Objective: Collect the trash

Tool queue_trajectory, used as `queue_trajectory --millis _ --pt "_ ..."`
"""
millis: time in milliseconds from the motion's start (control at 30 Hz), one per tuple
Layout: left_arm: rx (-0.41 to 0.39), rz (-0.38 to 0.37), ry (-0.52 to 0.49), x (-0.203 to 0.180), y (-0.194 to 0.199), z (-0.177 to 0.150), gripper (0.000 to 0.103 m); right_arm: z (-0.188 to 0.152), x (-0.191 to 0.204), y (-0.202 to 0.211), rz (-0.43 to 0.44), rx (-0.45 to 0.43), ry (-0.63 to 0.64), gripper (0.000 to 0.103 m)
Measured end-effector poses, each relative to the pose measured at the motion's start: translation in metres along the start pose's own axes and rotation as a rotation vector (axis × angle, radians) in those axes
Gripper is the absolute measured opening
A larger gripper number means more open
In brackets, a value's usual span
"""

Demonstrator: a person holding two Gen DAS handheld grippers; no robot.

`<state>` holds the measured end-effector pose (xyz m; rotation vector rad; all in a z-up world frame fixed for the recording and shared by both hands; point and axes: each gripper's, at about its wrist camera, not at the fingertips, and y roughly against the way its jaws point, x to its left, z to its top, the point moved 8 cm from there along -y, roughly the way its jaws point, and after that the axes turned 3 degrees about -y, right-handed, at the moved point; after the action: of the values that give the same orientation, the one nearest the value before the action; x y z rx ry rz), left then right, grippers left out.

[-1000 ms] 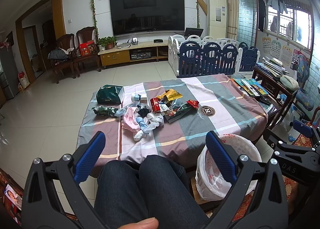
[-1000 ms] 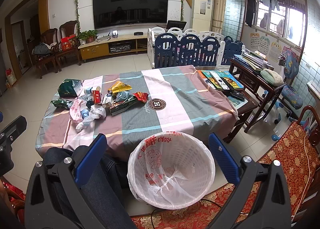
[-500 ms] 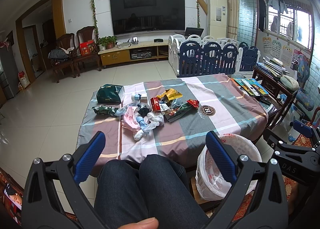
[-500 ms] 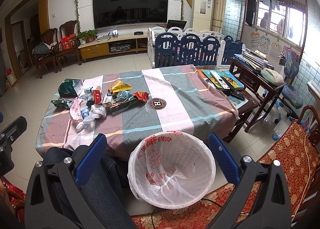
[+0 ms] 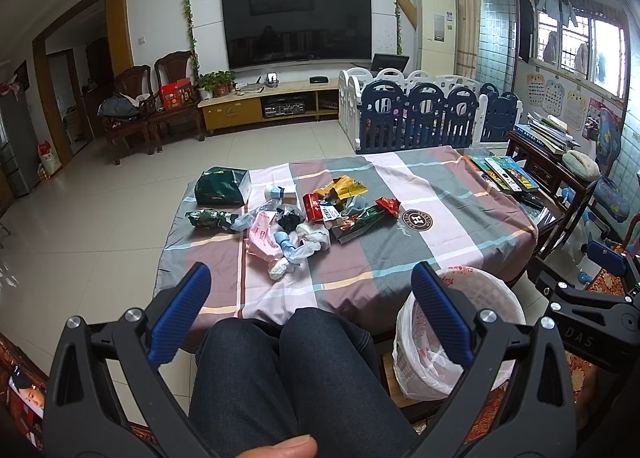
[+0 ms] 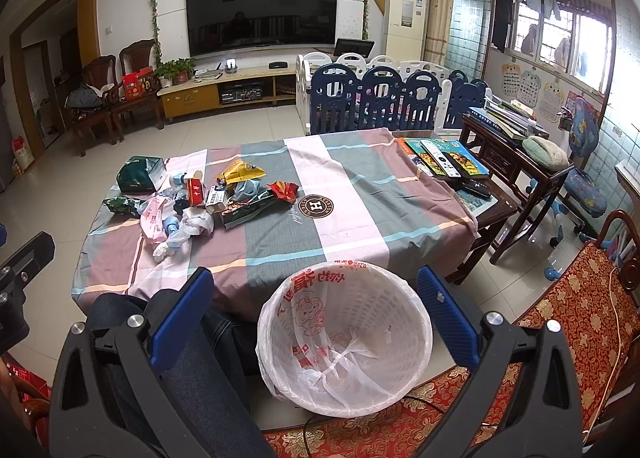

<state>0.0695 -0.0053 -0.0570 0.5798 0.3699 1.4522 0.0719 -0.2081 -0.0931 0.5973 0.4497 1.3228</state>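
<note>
A pile of trash (image 5: 296, 218) lies on the left half of the striped tablecloth (image 5: 440, 218): wrappers, crumpled bags, a red box, a green pouch. It also shows in the right wrist view (image 6: 200, 202). A white bin with a plastic liner (image 6: 344, 342) stands on the floor at the table's near edge, also in the left wrist view (image 5: 460, 334). My left gripper (image 5: 310, 290) is open and empty above my knees, short of the table. My right gripper (image 6: 314, 290) is open and empty above the bin.
Books and remote controls (image 6: 444, 158) lie at the table's right end. A dark wooden side table (image 6: 516, 146) and a red patterned seat (image 6: 580, 306) are to the right. A blue and white playpen (image 6: 384, 98) stands behind the table. My legs (image 5: 280, 378) are below.
</note>
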Motion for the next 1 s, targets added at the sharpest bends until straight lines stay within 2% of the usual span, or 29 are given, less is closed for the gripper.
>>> queue_trajectory --millis 400,567,800,933,1000 --pt "0.002 0.000 0.000 0.001 -0.002 -0.003 0.100 0.001 0.000 0.000 -0.001 -0.001 0.000 0.100" --pt "0.013 0.000 0.002 0.003 -0.007 -0.014 0.100 0.000 0.001 -0.002 -0.001 0.002 0.000 0.100" --pt "0.089 0.028 0.020 0.013 -0.043 -0.033 0.100 -0.010 0.003 -0.012 0.008 0.003 -0.006 0.100" --pt "0.096 -0.003 0.090 0.030 -0.064 -0.038 0.100 -0.007 0.012 -0.008 0.058 -0.103 -0.037 0.100" --pt "0.100 0.010 0.117 0.040 -0.077 -0.040 0.100 -0.003 0.026 -0.008 0.093 -0.154 -0.015 0.100"
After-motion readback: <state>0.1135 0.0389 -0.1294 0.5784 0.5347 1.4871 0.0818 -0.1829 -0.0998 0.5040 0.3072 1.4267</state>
